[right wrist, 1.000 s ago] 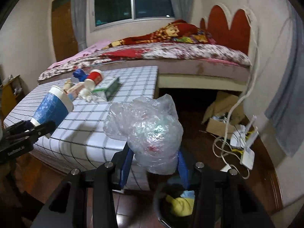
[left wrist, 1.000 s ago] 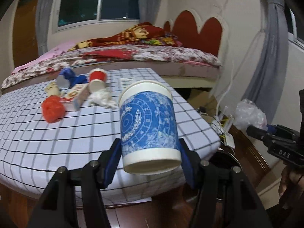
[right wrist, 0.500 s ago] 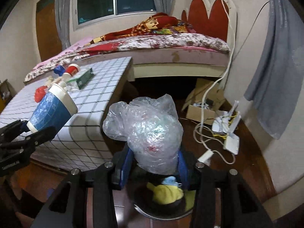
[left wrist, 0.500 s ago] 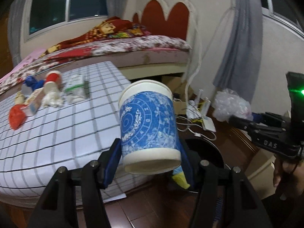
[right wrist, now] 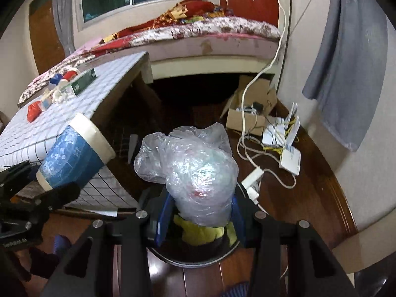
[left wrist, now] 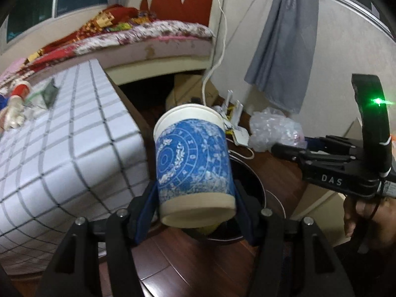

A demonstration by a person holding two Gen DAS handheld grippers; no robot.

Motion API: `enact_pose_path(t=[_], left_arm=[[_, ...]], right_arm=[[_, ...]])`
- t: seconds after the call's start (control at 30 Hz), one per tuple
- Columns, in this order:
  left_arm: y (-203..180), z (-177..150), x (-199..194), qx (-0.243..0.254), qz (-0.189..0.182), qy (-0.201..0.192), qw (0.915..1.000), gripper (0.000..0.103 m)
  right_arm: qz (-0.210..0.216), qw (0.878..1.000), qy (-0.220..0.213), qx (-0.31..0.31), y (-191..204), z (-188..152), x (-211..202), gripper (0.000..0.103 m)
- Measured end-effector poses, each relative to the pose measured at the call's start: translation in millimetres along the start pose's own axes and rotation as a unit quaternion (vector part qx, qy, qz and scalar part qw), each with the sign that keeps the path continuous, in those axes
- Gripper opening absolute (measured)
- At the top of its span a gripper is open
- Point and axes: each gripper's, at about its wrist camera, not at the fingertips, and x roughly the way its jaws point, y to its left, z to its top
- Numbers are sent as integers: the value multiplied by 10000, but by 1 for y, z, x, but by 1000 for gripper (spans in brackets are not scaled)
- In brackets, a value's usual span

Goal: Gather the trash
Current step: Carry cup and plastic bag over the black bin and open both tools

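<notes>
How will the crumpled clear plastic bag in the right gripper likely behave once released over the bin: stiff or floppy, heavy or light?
The plastic bag looks thin and wrinkled, so probably floppy and light. It bulges above the right gripper, so it may spring back a little. Being light, it could settle on the yellow trash in the bin rather than sink.

Checked table [right wrist: 104, 91] with scattered trash; wooden floor [right wrist: 309, 198] under black bin [right wrist: 198, 259].

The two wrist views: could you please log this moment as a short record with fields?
left gripper: shut on blue paper cup, tilted
right gripper: shut on crumpled plastic bag
bin: on the wooden floor, under both loads, yellow trash inside
table: checked cloth, more litter left on it
</notes>
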Motion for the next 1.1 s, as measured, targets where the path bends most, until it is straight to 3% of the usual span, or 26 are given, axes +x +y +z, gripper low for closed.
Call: enact_pose_path(t=[0.33, 0.7, 0.77, 0.8, 0.83, 0.87, 0.9, 1.1], left_arm=[[-10, -6, 47, -104, -272, 448, 9986, 60], [-9, -4, 66, -133, -369, 630, 9972, 60], [-9, -3, 69, -128, -474, 659, 9966, 61], [-8, -2, 71, -154, -565, 645, 9962, 68], [-7, -3, 72, -188, -524, 635, 9964, 89], [-5, -4, 72, -234, -341, 633, 9971, 98], [-2, -5, 71, -287, -298, 594, 9974, 102], [11, -11, 58, -374, 193, 521, 9978, 102]], right_arm=[[-2, 9986, 508, 176, -17, -14, 47, 46], [79, 9975, 685, 147, -15, -12, 65, 46], [110, 9973, 721, 110, -13, -11, 68, 46], [68, 9967, 809, 52, -13, -11, 73, 47], [-28, 9958, 913, 4, -13, -13, 78, 56], [-230, 9941, 1060, -35, -15, -15, 85, 64], [-418, 9923, 1168, -36, -19, -17, 90, 78], [-496, 9925, 1121, 22, -22, -21, 85, 97]])
